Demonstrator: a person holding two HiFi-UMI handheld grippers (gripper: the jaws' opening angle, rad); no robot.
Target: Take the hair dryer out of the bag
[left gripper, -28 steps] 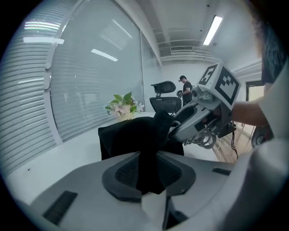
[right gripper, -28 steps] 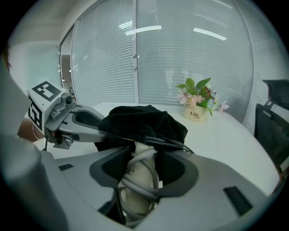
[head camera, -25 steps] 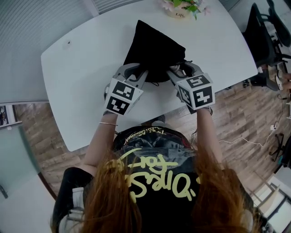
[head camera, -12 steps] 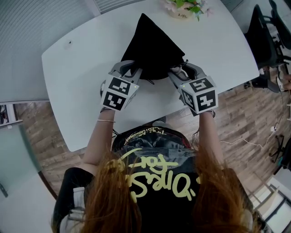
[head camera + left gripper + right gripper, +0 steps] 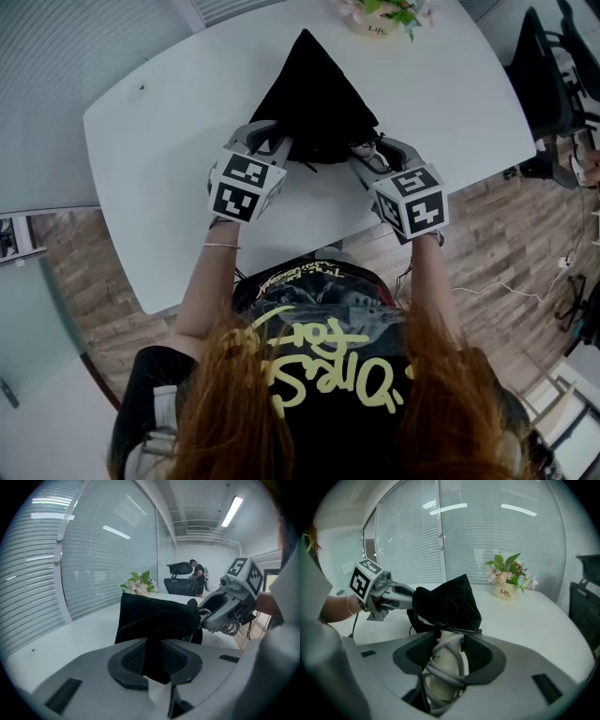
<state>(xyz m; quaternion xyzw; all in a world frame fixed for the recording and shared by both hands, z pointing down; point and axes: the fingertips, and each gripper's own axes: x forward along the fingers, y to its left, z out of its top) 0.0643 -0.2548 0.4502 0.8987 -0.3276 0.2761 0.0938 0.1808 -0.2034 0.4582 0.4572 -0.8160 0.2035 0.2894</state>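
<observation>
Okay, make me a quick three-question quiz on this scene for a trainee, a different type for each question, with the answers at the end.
1. True or false: the left gripper is shut on fabric of the black bag.
2. Multiple choice: what sits between the jaws of the right gripper? A nothing; B the cord-wrapped hair dryer handle; C a flower stem.
3. Short answer: on the white table, which stands farther from the person, the bag or the flower pot?

Key: 1 true; 2 B; 3 the flower pot.
</observation>
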